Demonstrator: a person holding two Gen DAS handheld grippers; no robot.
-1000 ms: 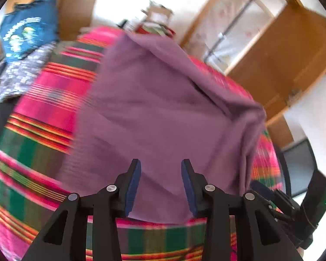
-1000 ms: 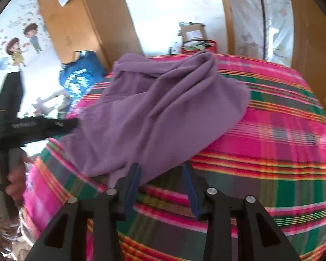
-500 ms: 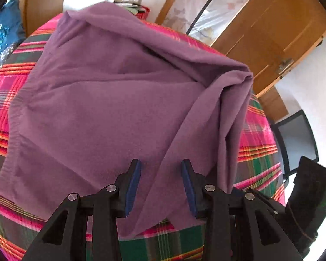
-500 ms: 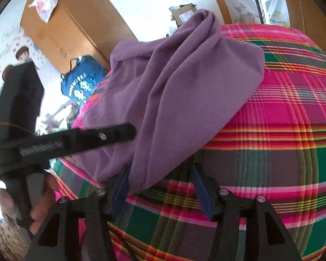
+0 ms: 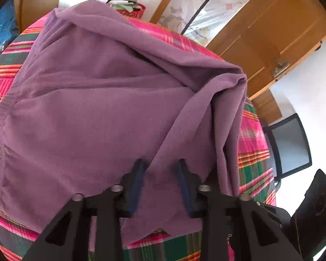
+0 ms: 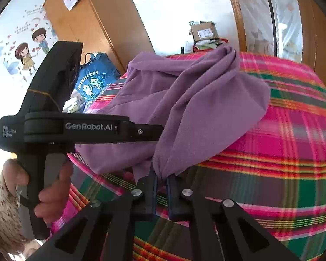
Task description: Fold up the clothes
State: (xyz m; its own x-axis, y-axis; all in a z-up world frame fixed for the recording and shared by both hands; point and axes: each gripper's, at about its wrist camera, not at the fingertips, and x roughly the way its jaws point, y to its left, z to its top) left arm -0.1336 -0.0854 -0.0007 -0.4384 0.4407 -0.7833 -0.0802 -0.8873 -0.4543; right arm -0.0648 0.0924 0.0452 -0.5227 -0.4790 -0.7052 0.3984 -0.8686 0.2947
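A purple fleece garment point(image 5: 93, 113) lies crumpled on the pink and green plaid cloth point(image 6: 293, 134). My left gripper point(image 5: 161, 169) is open low over the garment's near edge, with a fold of the fabric lying between its blue-padded fingers point(image 5: 137, 182). My right gripper point(image 6: 162, 179) is shut on a bunched corner of the same garment point(image 6: 206, 108) at its near edge. In the right wrist view a hand point(image 6: 52, 187) holds the left gripper's black handle, and its finger disappears under the purple fabric.
A blue printed T-shirt point(image 6: 91, 82) lies beyond the cloth's far left edge. A cardboard box point(image 6: 204, 31) and a red basket stand at the back. Wooden doors point(image 5: 271, 32) and a black chair point(image 5: 291, 143) are on the right.
The right gripper has closed on the garment's near corner. The left gripper has moved forward and lower, so that a fold now lies between its fingers.
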